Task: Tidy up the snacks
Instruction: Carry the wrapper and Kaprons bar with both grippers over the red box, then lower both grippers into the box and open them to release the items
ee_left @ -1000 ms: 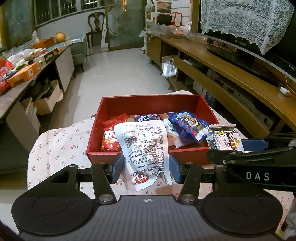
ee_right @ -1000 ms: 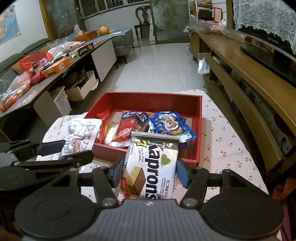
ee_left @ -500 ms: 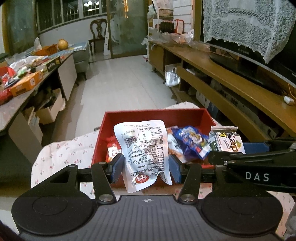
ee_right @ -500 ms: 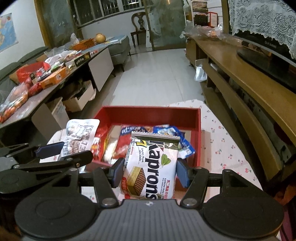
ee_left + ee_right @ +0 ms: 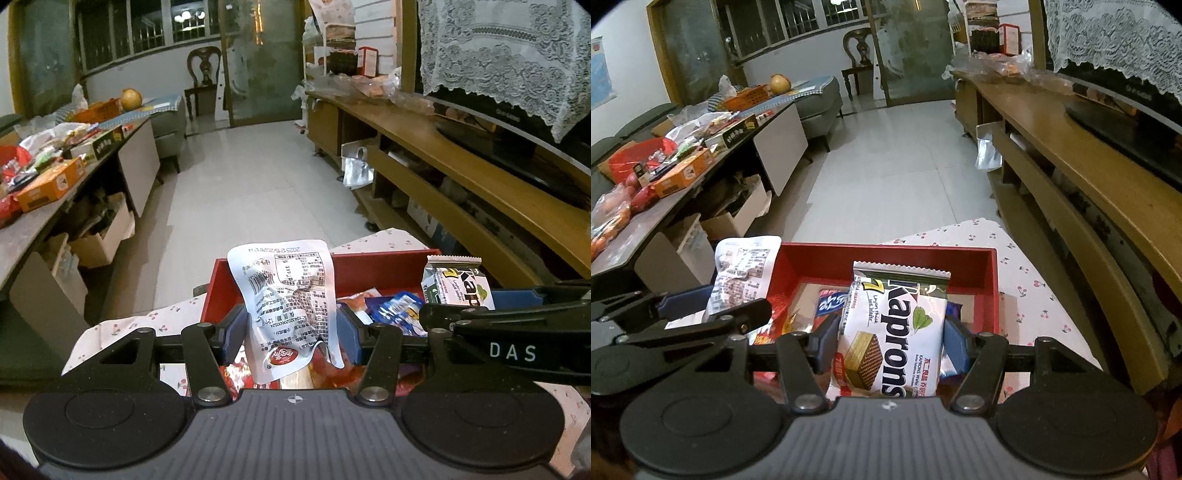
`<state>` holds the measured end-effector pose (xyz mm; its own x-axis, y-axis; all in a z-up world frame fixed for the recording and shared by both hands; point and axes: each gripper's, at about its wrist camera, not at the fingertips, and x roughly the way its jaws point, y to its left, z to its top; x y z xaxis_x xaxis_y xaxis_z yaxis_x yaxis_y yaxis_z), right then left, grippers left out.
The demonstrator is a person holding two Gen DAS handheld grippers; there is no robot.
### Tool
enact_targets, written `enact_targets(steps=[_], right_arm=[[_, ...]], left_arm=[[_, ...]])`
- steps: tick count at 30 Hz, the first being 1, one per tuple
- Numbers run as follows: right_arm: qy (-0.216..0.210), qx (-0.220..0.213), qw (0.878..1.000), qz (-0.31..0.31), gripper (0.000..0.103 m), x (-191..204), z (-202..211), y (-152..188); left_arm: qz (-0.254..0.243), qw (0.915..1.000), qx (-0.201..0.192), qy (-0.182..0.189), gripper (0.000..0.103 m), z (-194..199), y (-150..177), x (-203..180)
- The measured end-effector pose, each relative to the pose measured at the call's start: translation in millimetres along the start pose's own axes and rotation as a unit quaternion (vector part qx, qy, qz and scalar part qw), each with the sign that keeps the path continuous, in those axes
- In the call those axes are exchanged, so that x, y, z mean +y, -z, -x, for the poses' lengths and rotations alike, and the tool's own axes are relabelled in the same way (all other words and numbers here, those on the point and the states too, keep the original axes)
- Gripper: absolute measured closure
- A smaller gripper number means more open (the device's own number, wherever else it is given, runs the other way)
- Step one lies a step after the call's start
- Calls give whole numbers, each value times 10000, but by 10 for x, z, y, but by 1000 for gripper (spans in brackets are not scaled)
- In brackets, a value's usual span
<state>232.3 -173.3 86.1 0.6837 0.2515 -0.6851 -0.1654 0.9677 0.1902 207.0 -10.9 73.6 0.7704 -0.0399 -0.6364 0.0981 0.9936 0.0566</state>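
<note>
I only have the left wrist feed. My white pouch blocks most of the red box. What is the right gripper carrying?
Observer: The right gripper is clamped on a Kaprons wafer pack, front side facing its camera.
Operator: Is that pack over the box?
Observer: Yes, it hangs above the red box, towards its right wall.
Operator: Any free floor in there?
Observer: A bare patch shows at the far side, behind a blue and red packet.

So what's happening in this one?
A person is sorting snacks with two handheld grippers. The left gripper is shut on a white printed pouch, the right gripper on a Kaprons wafer pack. Both packs hang above the red box, which already holds several snacks.
</note>
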Motion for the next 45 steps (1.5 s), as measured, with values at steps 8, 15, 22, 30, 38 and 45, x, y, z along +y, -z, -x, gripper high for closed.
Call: enact_targets(steps=[8,15,22,30,38,45], right_arm=[[105,201,9997,-3,27,-29,-373,-84],[152,376,9992,-5,27,-43,-628,-92],[243,522,9983,42,27,-30,-784,-67],[315,570,9979,62,27,-16,-864,-59],[395,565,9975,145,27,24,-911,-43],[470,555,9969,290,27,58,-937,-22]], left_arm=[[162,9996,224,19,44,-336,-12,66],[257,9987,440,-32,44,-554,27,123],[304,9975,631,-34,44,-696,71,158],[287,9971,709,-53,44,-770,101,167],[250,9968,753,-89,44,-819,122,169],[192,9966,785,-134,44,-854,137,163]])
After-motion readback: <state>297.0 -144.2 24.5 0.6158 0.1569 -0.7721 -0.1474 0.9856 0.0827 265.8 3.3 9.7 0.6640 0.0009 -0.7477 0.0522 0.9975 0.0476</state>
